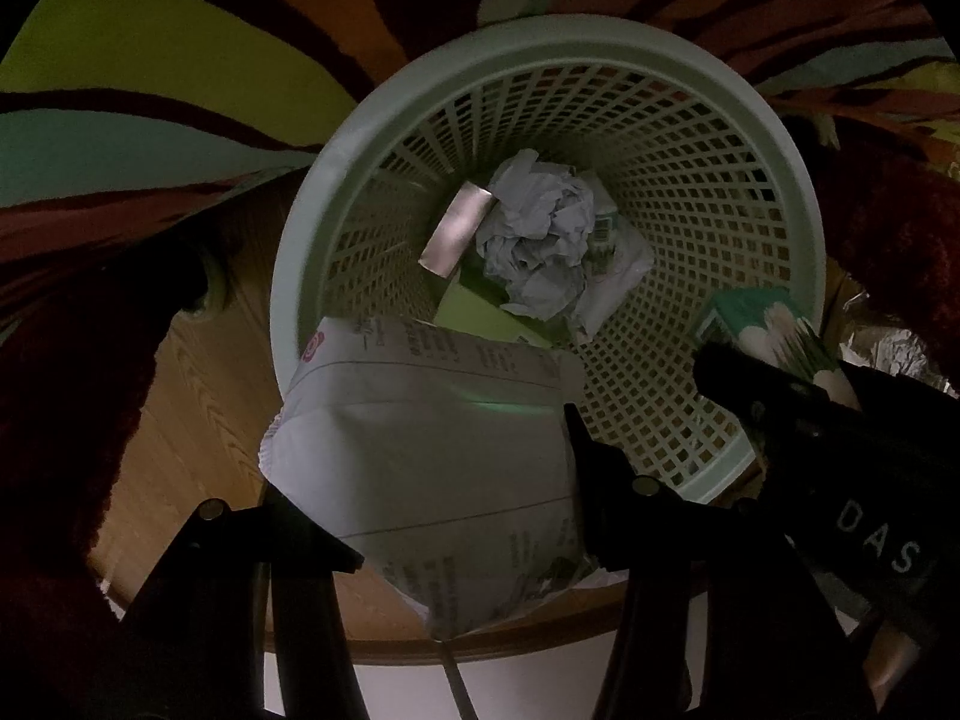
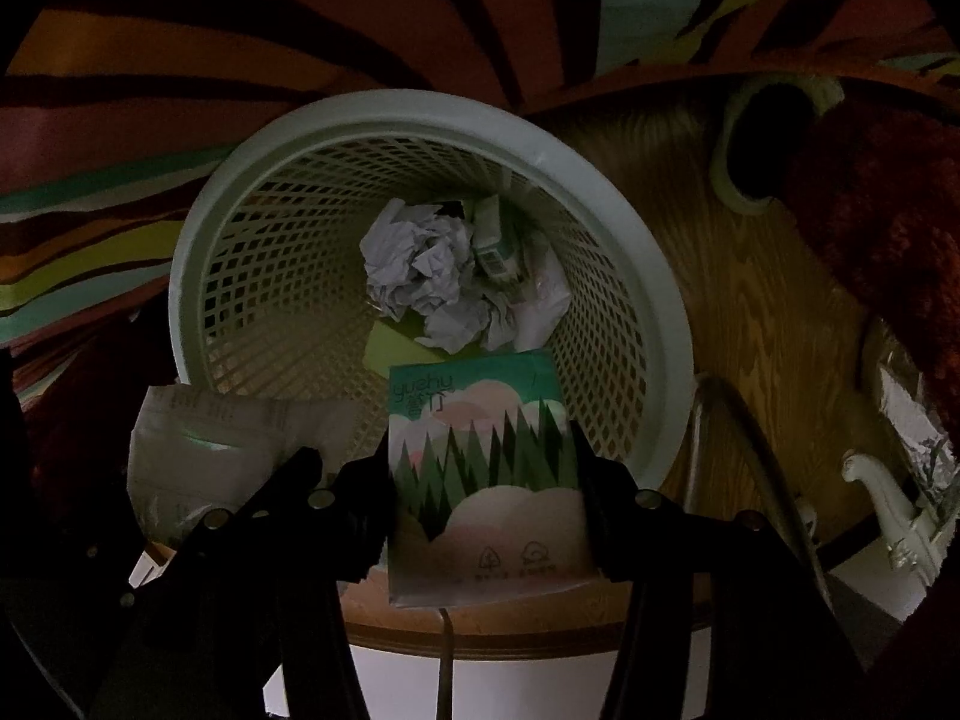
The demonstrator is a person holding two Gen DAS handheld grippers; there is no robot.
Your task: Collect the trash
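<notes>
Now both loads are held right above the bin [image 1: 540,54]: left tongs [image 1: 462,480] are clamped on a white packet [image 1: 432,438], right tongs [image 2: 486,492] on a green carton [image 2: 480,456], long axis pointed down into the mouth, crumpled paper [image 2: 420,264] lying below.

A: Your left wrist view looks steeply down, close above the basket [image 1: 543,48].
B: Yours on the right does too; both share its crumpled paper [image 2: 420,267] and rim.
</notes>
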